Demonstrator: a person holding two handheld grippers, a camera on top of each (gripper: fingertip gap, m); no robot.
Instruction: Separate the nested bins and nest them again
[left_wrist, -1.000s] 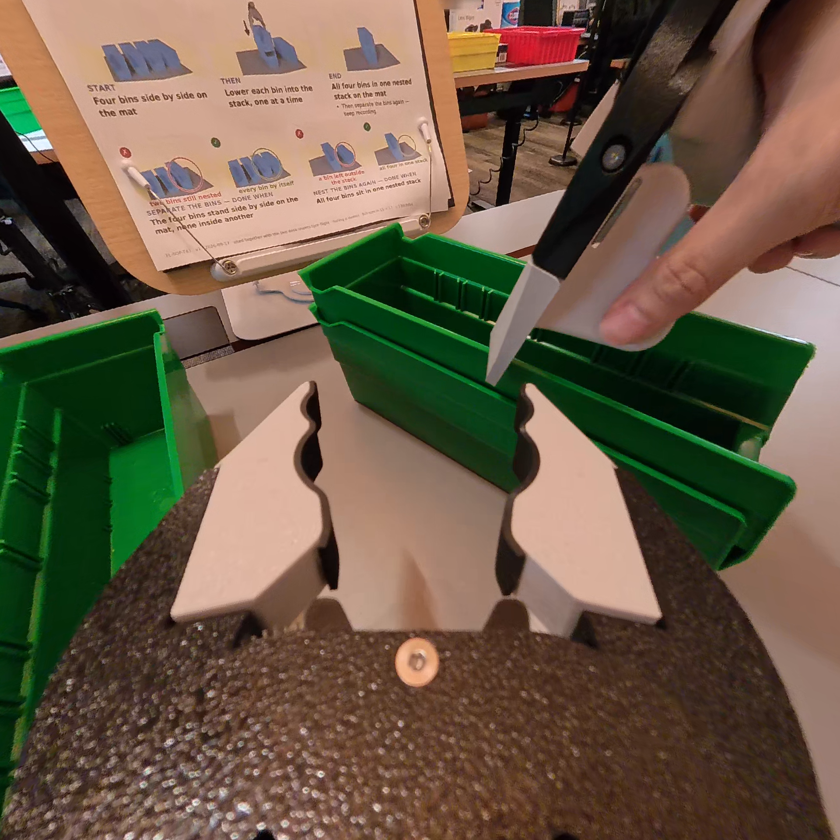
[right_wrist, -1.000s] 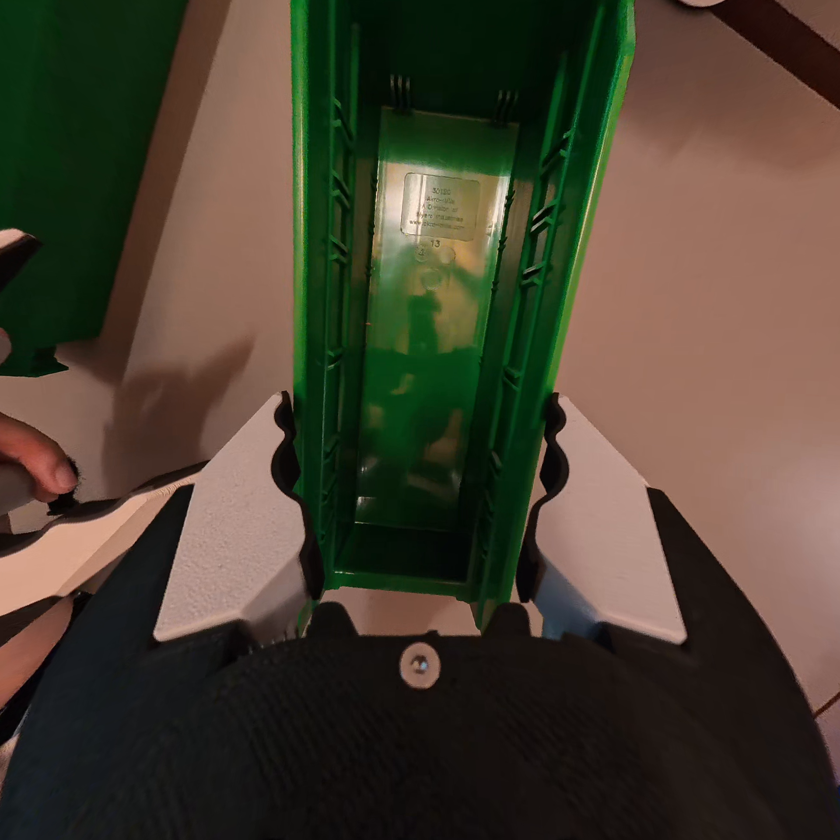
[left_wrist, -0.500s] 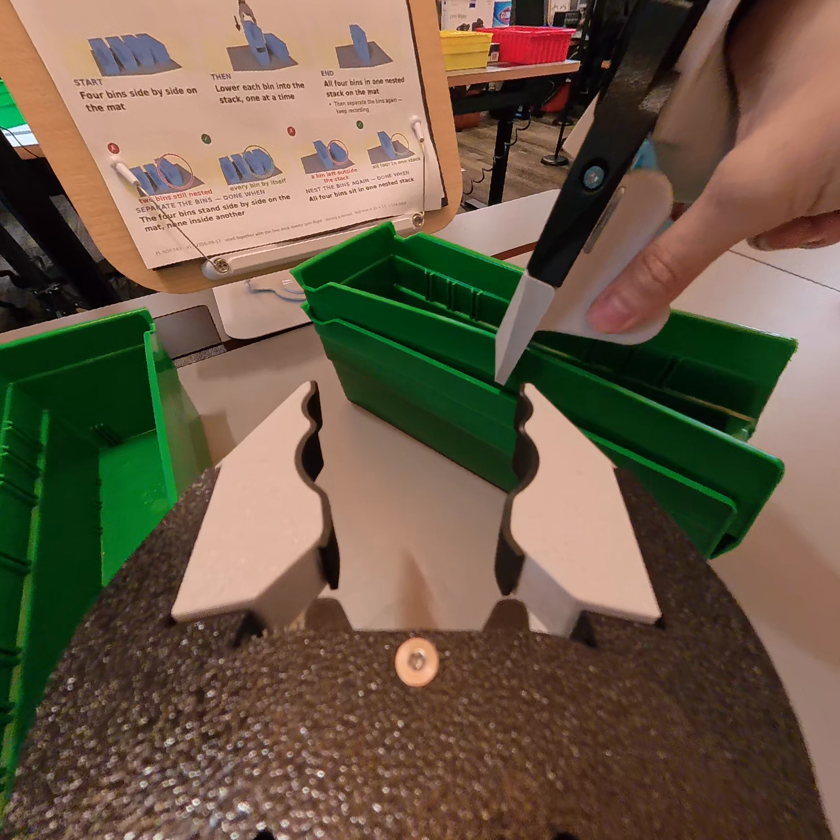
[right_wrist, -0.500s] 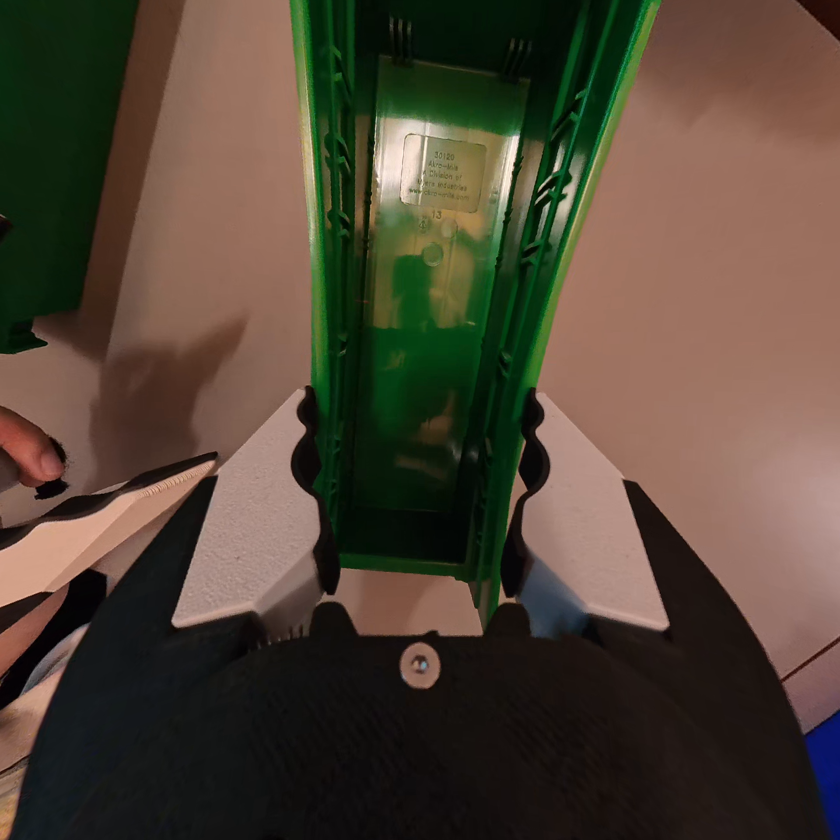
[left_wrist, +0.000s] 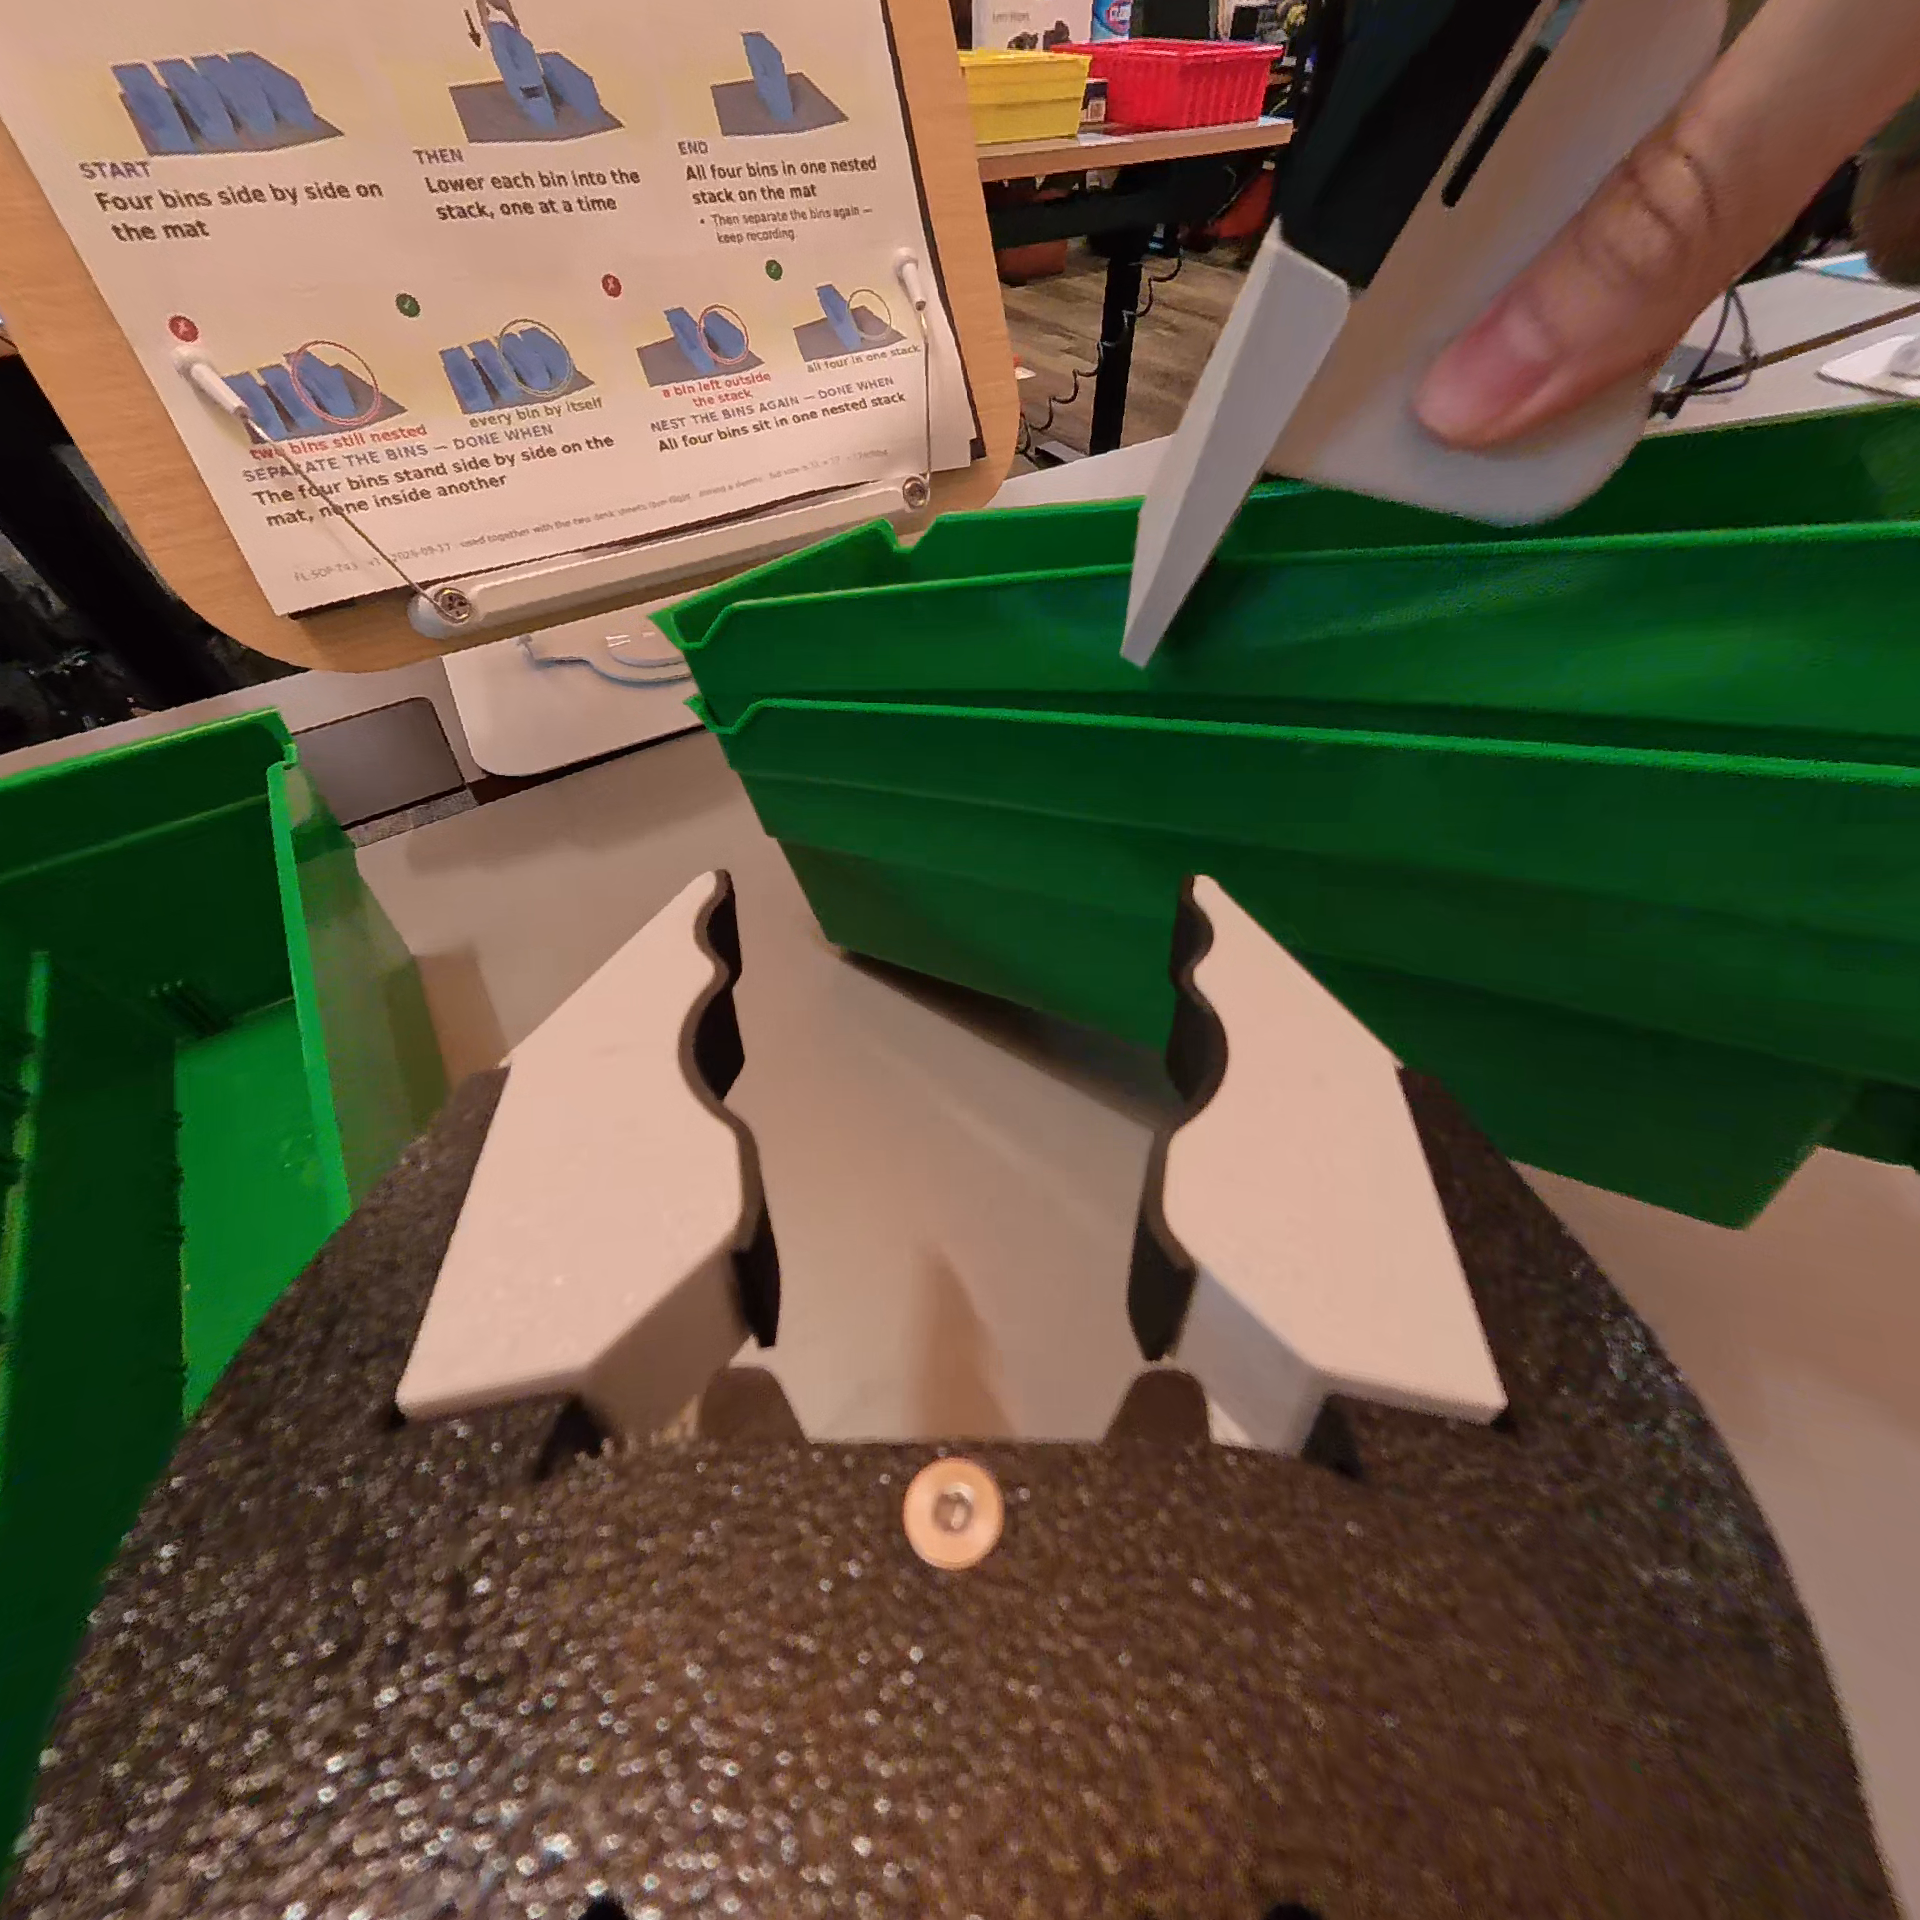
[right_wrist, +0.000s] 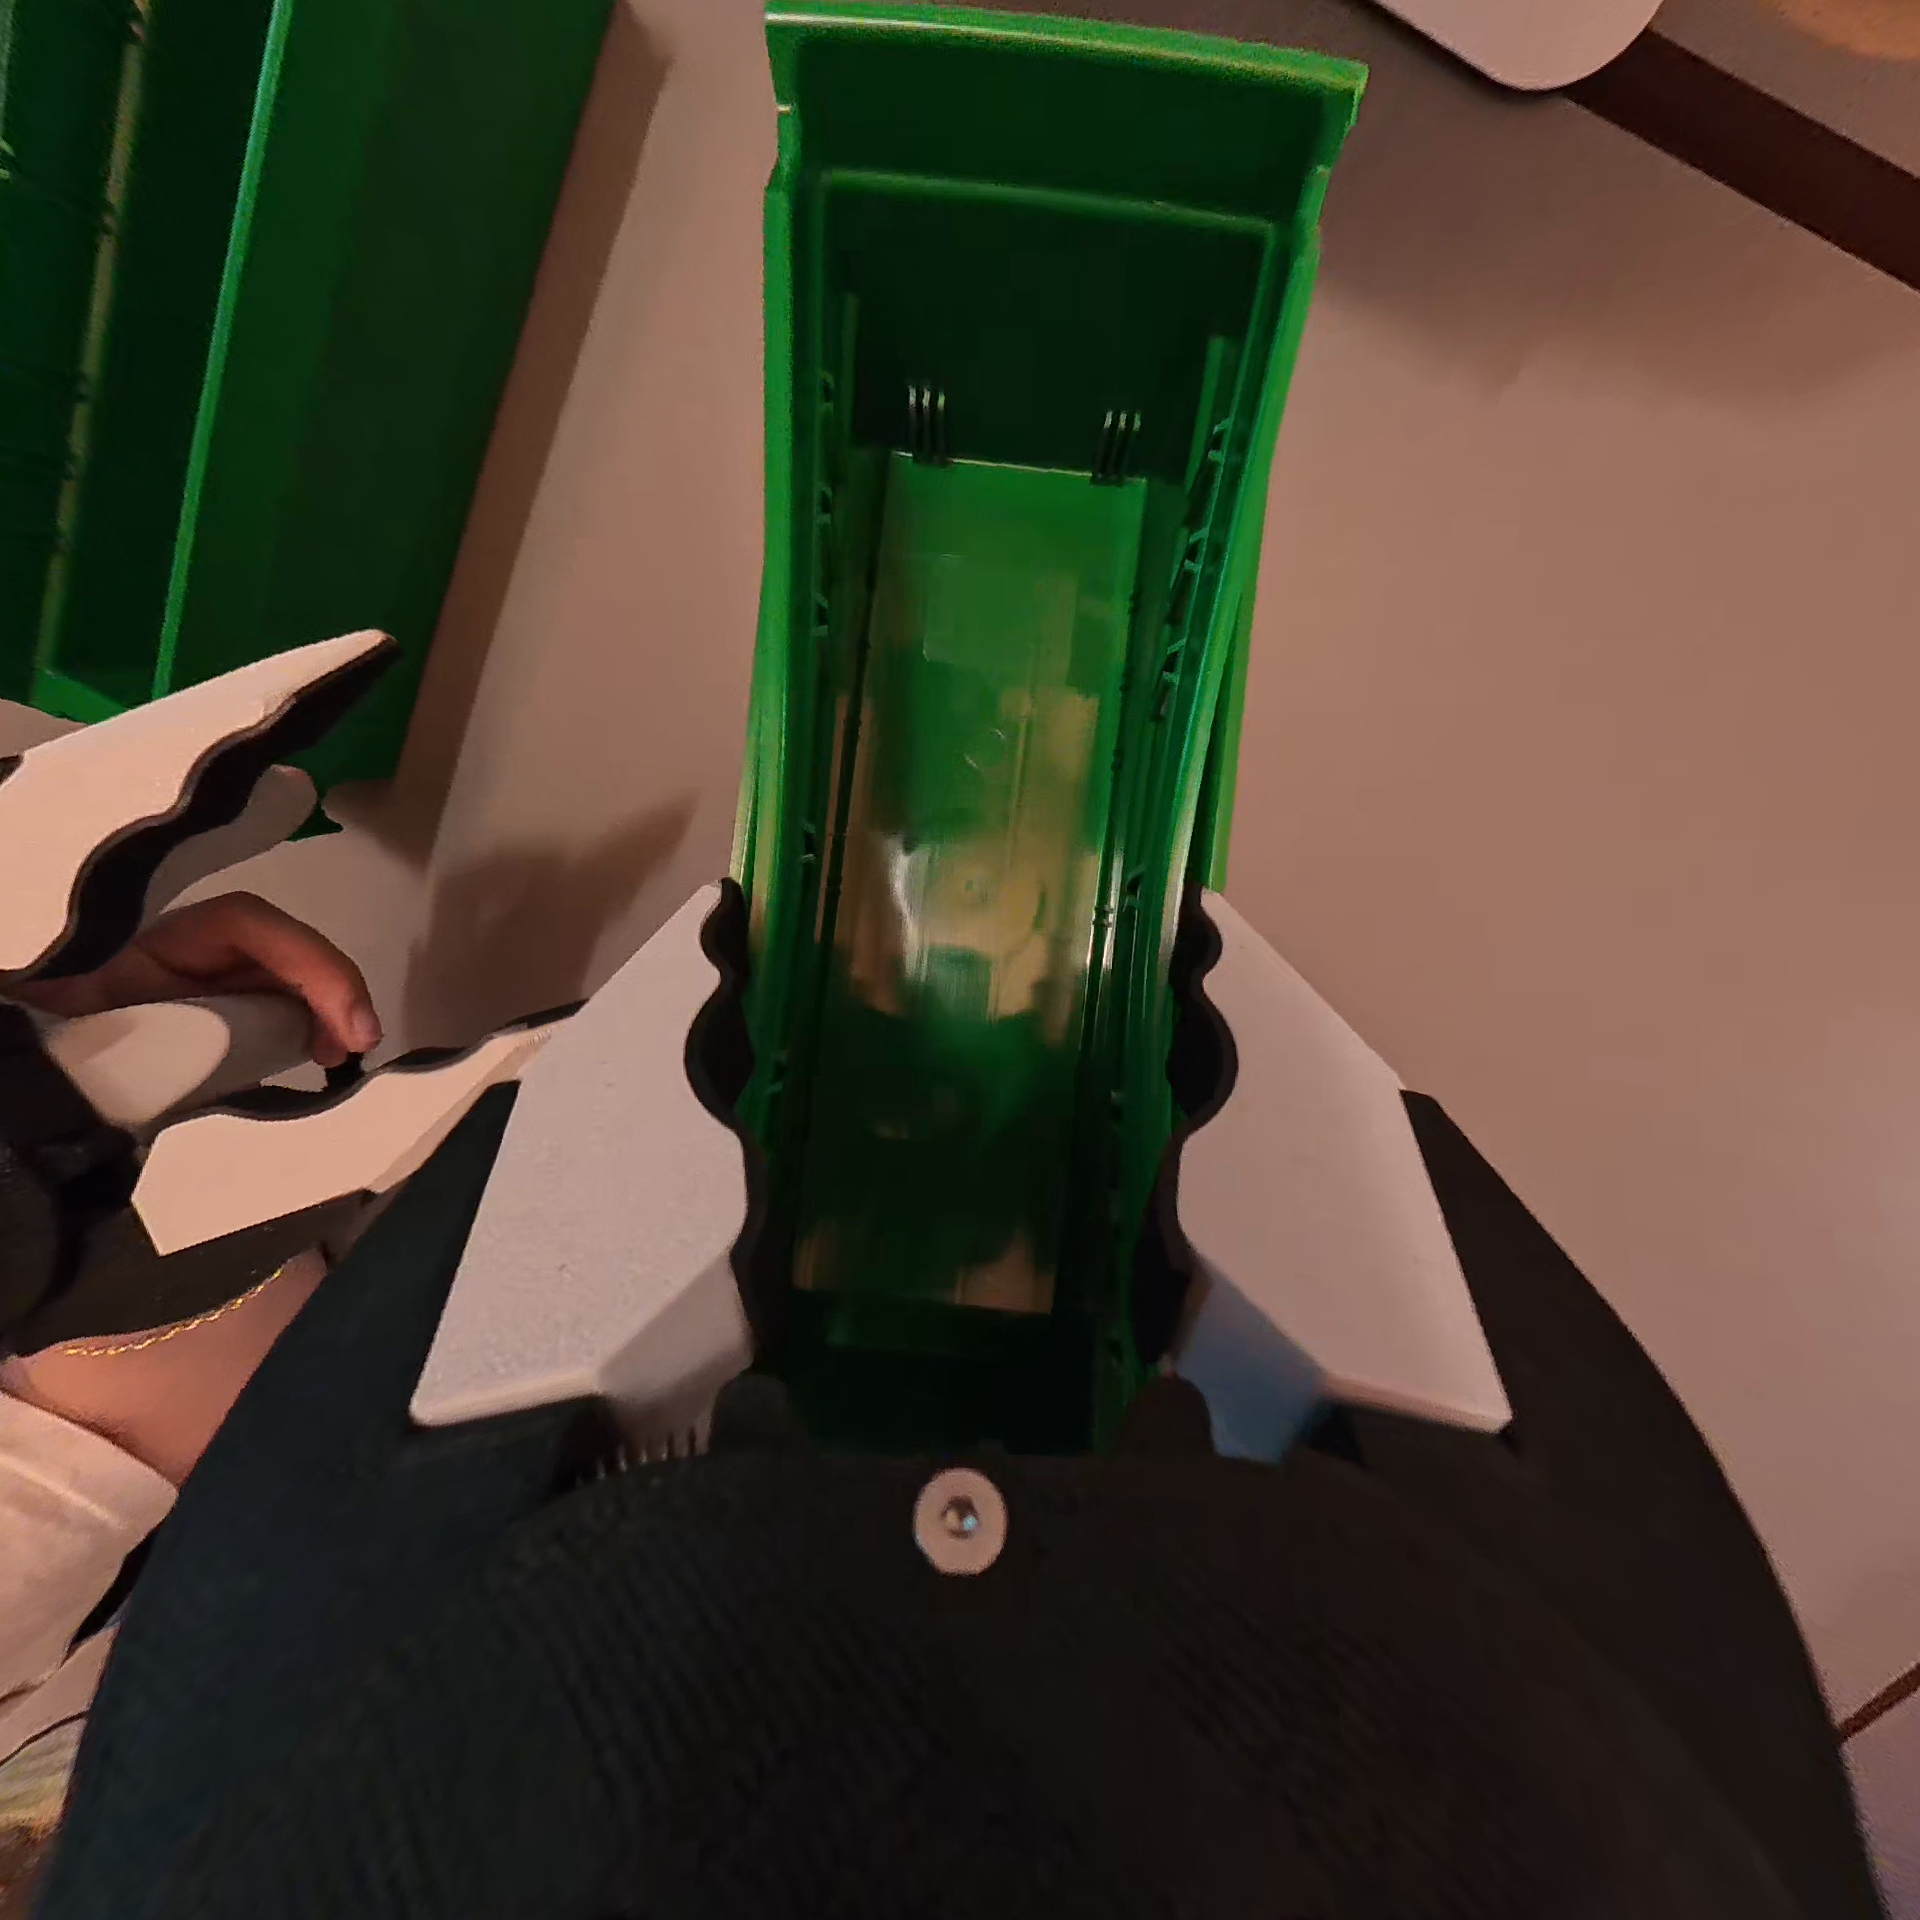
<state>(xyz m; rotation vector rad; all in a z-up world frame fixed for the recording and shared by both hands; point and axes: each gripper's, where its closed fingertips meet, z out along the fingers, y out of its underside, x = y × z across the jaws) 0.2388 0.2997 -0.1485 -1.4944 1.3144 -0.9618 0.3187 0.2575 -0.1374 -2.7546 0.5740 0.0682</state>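
Note:
My right gripper (right_wrist: 961, 935) is shut on the side walls of a long green bin (right_wrist: 997, 644) and holds its near end raised and tilted out of the green stack under it (right_wrist: 1060, 94). In the left wrist view the raised bin (left_wrist: 1455, 634) sits askew above the lower stack (left_wrist: 1351, 831), with a right finger (left_wrist: 1205, 447) on its rim. My left gripper (left_wrist: 956, 935) is open and empty, low over the table, just in front of the stack. It also shows at the left edge of the right wrist view (right_wrist: 208, 810).
A separate green bin (left_wrist: 239, 1091) stands on the table to the left and also shows in the right wrist view (right_wrist: 312, 364). An instruction board (left_wrist: 499, 312) stands behind. Yellow and red baskets (left_wrist: 1122, 83) sit on a far table. The beige tabletop (right_wrist: 1558, 727) is bare to the right.
The right gripper has closed on the top bin and lifted its near end out of the stack. The left gripper has dropped lower and closer to the stack, still open.

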